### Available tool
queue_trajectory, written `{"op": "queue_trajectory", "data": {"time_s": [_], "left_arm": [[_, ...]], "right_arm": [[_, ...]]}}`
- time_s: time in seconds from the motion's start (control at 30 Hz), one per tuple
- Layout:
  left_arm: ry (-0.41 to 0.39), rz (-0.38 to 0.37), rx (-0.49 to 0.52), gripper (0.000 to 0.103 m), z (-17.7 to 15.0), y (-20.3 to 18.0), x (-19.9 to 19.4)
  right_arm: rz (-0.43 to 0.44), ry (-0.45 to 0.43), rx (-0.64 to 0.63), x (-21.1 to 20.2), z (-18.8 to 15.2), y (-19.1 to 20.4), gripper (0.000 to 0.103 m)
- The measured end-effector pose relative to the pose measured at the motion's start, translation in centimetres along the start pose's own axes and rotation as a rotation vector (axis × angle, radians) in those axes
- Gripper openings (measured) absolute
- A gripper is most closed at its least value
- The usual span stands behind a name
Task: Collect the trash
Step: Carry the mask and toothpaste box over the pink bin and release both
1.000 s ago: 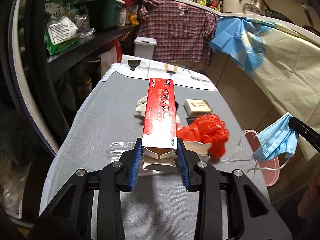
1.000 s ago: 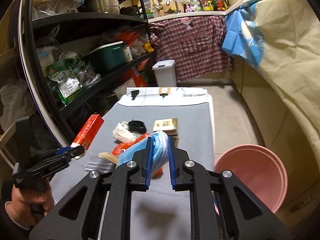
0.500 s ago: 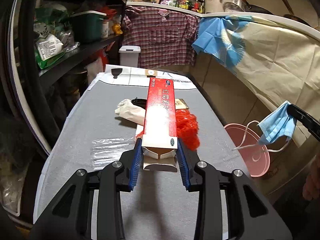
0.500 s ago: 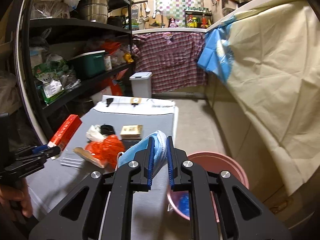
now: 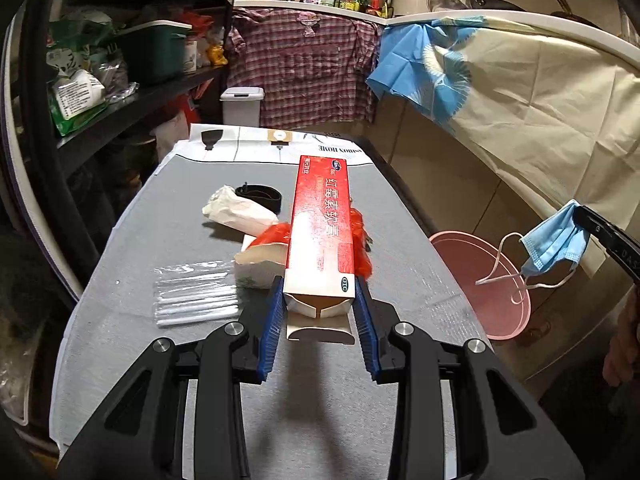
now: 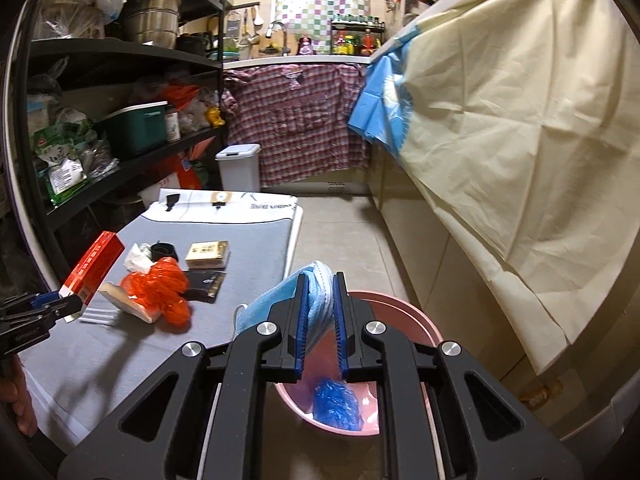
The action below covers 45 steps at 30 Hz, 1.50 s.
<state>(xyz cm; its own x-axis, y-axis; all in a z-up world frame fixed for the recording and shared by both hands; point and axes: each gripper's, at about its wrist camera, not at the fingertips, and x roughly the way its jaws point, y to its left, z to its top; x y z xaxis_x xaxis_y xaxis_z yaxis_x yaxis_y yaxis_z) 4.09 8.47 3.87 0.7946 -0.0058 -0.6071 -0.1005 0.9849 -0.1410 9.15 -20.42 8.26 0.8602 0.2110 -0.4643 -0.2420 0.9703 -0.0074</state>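
Swinging off the grey tabletop [image 6: 256, 248], the right claw [image 6: 320, 322] now holds the blue pleated face mask [image 6: 318, 304] clamped above the pink plastic basin [image 6: 424, 328], ready to drop; the left claw [image 5: 318, 320], beside that basin, grips the long red cardboard box [image 5: 322, 232].

The surface [image 5: 160, 240] holds a pile of trash: a tissue [image 5: 236, 210], a net bag [image 6: 160, 292] and a small box [image 6: 207, 254] behind it. The bucket [image 6: 404, 320] sits on the floor, right of the surface. A crumpled glove [image 6: 336, 404] lies in it.
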Motion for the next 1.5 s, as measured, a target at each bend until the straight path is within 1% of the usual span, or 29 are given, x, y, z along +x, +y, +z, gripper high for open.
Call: {"op": "queue_trajectory", "data": {"time_s": [0.17,0.37,0.67,1.03,1.23,1.5], "left_arm": [[0.0,-0.01,0.018,0.034,-0.1,-1.1,0.2],[-0.001,-0.024,0.024,0.034,0.2,-2.3,0.4],[0.015,-0.072,0.053,0.034,1.3,-5.5,1.8],[0.037,-0.155,0.092,0.034,2.6,-10.9,4.9],[0.058,-0.196,0.113,0.034,2.5,-13.5,6.8],[0.083,-0.224,0.138,0.034,2.6,-15.9,9.4]], "right_arm": [[-0.024,0.003,0.021,0.3,-0.4,-1.3,0.013],[-0.058,0.028,0.054,1.5,-0.8,-3.0,0.013],[-0.113,0.024,0.084,2.1,-0.9,-4.3,0.013],[-0.216,0.052,0.138,4.1,-0.8,-6.9,0.013],[-0.235,0.063,0.148,5.5,-0.8,-7.7,0.013],[-0.25,0.081,0.161,7.0,-1.0,-8.5,0.013]]}}
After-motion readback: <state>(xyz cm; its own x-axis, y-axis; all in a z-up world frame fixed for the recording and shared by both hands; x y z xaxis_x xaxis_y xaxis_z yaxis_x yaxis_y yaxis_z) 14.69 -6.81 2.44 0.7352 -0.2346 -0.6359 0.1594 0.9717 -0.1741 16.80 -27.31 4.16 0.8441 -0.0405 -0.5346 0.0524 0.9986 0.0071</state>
